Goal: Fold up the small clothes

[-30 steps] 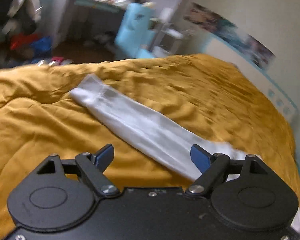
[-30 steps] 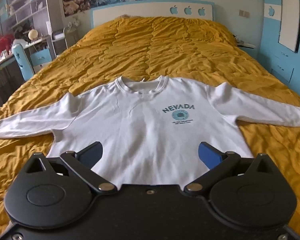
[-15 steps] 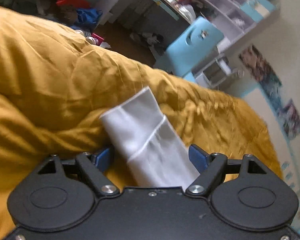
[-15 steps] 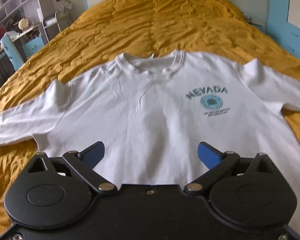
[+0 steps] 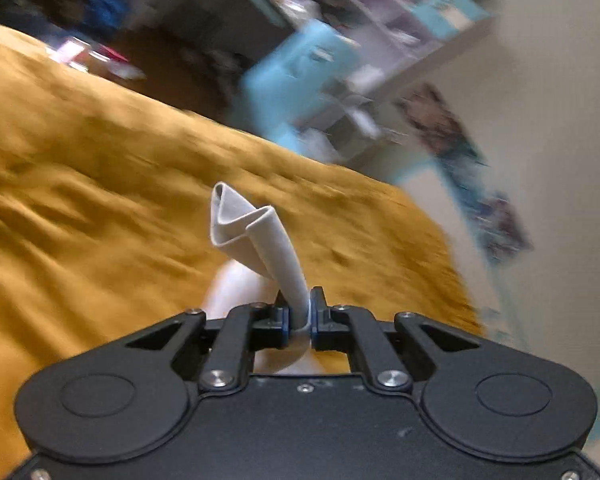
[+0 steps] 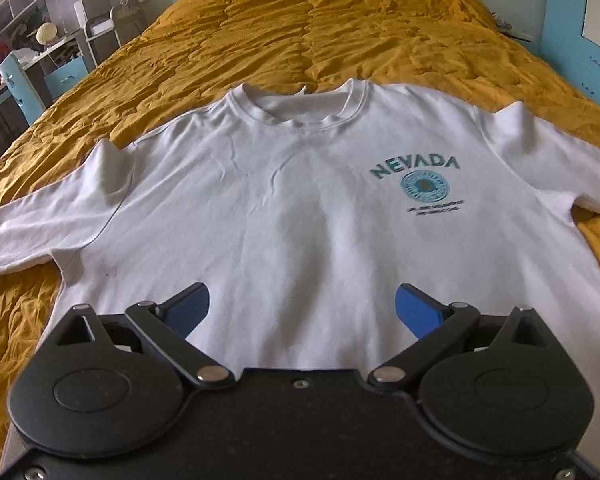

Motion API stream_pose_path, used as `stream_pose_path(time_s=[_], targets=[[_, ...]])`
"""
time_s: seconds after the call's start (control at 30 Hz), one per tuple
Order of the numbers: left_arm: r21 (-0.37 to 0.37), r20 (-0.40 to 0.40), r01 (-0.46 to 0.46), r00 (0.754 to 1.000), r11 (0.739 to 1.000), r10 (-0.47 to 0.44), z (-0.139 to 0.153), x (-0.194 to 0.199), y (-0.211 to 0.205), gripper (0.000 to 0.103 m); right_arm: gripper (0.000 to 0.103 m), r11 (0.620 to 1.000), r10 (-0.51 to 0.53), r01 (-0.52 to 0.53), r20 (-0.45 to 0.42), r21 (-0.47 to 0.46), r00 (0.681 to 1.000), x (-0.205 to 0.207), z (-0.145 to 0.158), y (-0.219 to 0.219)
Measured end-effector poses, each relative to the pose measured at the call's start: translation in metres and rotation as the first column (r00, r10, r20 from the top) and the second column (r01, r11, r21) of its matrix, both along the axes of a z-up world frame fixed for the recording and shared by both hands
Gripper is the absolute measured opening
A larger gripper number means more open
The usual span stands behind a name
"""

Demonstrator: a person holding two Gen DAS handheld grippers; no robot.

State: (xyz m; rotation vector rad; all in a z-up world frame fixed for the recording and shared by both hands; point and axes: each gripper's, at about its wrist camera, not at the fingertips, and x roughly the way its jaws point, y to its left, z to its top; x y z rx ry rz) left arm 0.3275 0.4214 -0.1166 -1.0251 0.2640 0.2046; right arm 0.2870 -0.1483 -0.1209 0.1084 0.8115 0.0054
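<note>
The left gripper (image 5: 299,317) has snapped its fingers onto the sweatshirt (image 6: 300,208) cuff (image 5: 252,236), blurring the room; the right gripper (image 6: 302,308) gapes empty.

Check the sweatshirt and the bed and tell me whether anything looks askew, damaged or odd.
Nothing looks damaged or spilled. The white sweatshirt lies flat on the yellow bedspread, only lightly creased below the collar. Its sleeve cuff stands bunched up, pinched in the left gripper, which fits a fold starting. The right gripper is open.

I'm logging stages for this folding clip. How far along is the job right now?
Done: the white sweatshirt lies spread flat on the yellow bedspread. In hand: the left gripper is shut on the sleeve cuff. Left: every fold; the right gripper is open above the hem.
</note>
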Motion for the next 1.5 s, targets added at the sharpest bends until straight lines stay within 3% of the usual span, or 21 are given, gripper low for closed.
stream_pose_path(time_s=[0.1,0.13,0.2,0.3,0.33,0.37,0.43,0.47,0.5,0.6,0.67,0.73,0.8,0.97,1.1,1.17,1.2,1.27,1.4,1.5], targets=[[-0.048,0.125,0.175,0.978,0.983,-0.168,0.029,0.021,-0.063,0.006,0.102,1.0,-0.023,0.022,0.009,0.01,1.0,-0.004,0.005,-0.017],[-0.062,0.165,0.243,0.959,0.968,-0.231,0.038,0.029,-0.09,0.006,0.102,0.999,-0.031,0.03,0.014,0.016,0.999,-0.006,0.007,-0.023],[-0.066,0.237,0.395,0.898,0.916,-0.37,0.057,0.046,-0.155,0.006,0.102,0.998,-0.053,0.052,0.023,0.018,0.998,-0.012,0.011,-0.039],[-0.082,0.287,0.589,0.786,0.804,-0.547,0.066,0.065,-0.248,0.007,0.102,0.996,-0.088,0.088,0.032,0.016,0.996,-0.023,0.016,-0.065],[-0.089,0.279,0.652,0.742,0.753,-0.609,0.063,0.072,-0.282,0.016,0.102,0.995,-0.103,0.102,0.035,0.014,0.994,-0.027,0.017,-0.074],[-0.094,0.253,0.695,0.709,0.713,-0.658,0.057,0.077,-0.308,0.038,0.102,0.993,-0.115,0.114,0.037,0.01,0.993,-0.031,0.018,-0.083],[-0.119,0.198,0.773,0.633,0.623,-0.748,0.042,0.081,-0.349,0.041,0.102,0.992,-0.13,0.13,0.038,0.004,0.991,-0.037,0.019,-0.098],[-0.125,0.172,0.796,0.606,0.593,-0.777,0.036,0.079,-0.36,0.041,0.102,0.99,-0.139,0.139,0.035,0.001,0.99,-0.039,0.018,-0.106],[-0.119,0.156,0.799,0.602,0.59,-0.783,0.031,0.076,-0.361,0.041,0.102,0.989,-0.146,0.146,0.028,0.003,0.989,-0.04,0.018,-0.114],[-0.082,0.08,0.748,0.664,0.659,-0.744,0.02,0.067,-0.329,0.042,0.1,0.988,-0.13,0.127,0.028,0.085,0.991,-0.038,0.015,-0.137],[-0.02,-0.026,0.699,0.714,0.715,-0.699,0.011,0.062,-0.3,0.042,0.092,0.979,-0.113,0.105,0.035,0.177,0.993,-0.03,0.012,-0.15],[0.117,-0.177,0.638,0.767,0.761,-0.616,0.002,0.058,-0.277,0.042,0.076,0.961,-0.119,0.112,0.012,0.252,0.993,-0.014,0.003,-0.161],[0.2,-0.264,0.605,0.791,0.771,-0.553,-0.005,0.056,-0.27,0.042,0.062,0.937,-0.127,0.127,-0.02,0.326,0.992,0.008,-0.011,-0.168],[0.1,-0.239,0.574,0.807,0.813,-0.54,-0.021,0.047,-0.227,0.043,0.058,0.862,-0.156,0.184,-0.097,0.473,0.983,0.054,-0.049,-0.16],[0.099,-0.247,0.568,0.809,0.817,-0.533,-0.02,0.047,-0.224,0.044,0.059,0.815,-0.243,0.248,-0.08,0.524,0.967,0.072,-0.06,-0.151],[0.097,-0.254,0.572,0.806,0.815,-0.535,-0.009,0.039,-0.228,0.044,0.027,0.797,-0.247,0.243,-0.068,0.553,0.967,0.08,-0.057,-0.149],[0.098,-0.252,0.573,0.805,0.814,-0.537,-0.009,0.039,-0.228,0.044,0.008,0.796,-0.243,0.243,-0.075,0.555,0.967,0.082,-0.053,-0.149],[0.102,-0.254,0.571,0.807,0.815,-0.534,-0.011,0.047,-0.23,0.045,0.007,0.787,-0.241,0.209,-0.023,0.581,0.97,0.076,-0.036,-0.154],[0.101,-0.275,0.58,0.797,0.808,-0.537,-0.02,0.051,-0.234,0.045,0.006,0.82,-0.28,0.174,0.118,0.546,0.953,0.038,-0.003,-0.173],[0.101,-0.319,0.588,0.783,0.803,-0.534,-0.03,0.054,-0.24,0.045,0.007,0.847,-0.303,0.209,0.122,0.489,0.945,0.024,-0.009,-0.195]])
